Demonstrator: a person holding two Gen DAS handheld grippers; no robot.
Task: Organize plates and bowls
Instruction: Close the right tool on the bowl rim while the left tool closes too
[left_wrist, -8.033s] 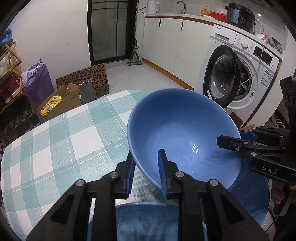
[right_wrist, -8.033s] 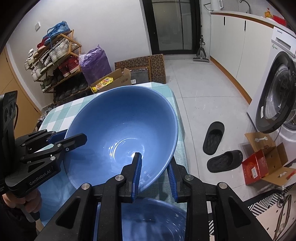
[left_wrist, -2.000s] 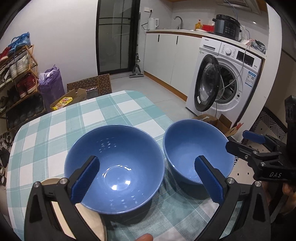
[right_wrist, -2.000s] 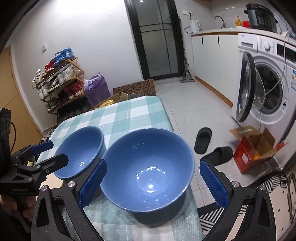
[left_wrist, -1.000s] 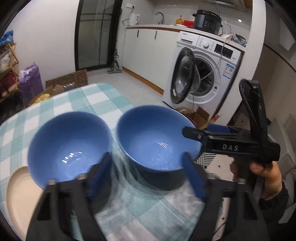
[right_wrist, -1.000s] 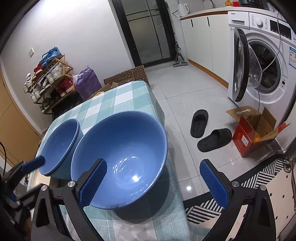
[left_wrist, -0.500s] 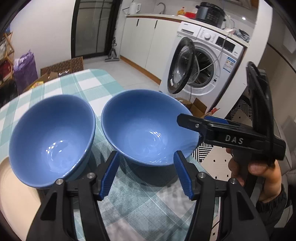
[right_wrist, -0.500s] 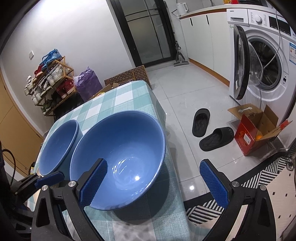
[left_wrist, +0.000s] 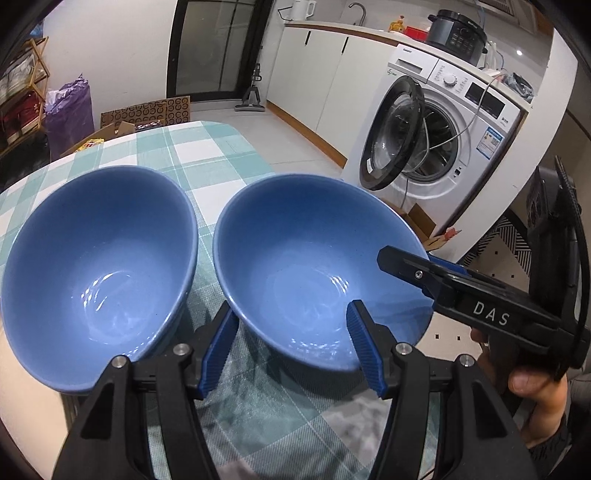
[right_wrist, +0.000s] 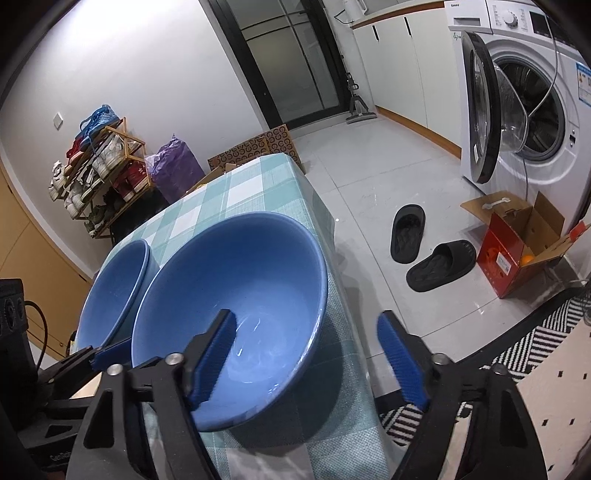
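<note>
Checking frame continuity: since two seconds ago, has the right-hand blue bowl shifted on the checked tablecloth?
Cannot tell. The right-hand blue bowl sits near the checked tablecloth's edge towards the slippers as before; only the camera clearly moved.

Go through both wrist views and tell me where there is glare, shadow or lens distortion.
Left wrist view: fisheye bends the washing machine and door frame, dark vignette in the corners, rippled glare in both blue bowls, sharp focus. Right wrist view: same curvature, glare streaks at the nearer bowl's bottom, its dark shadow on the checked tablecloth, soft sheen on the floor tiles.
</note>
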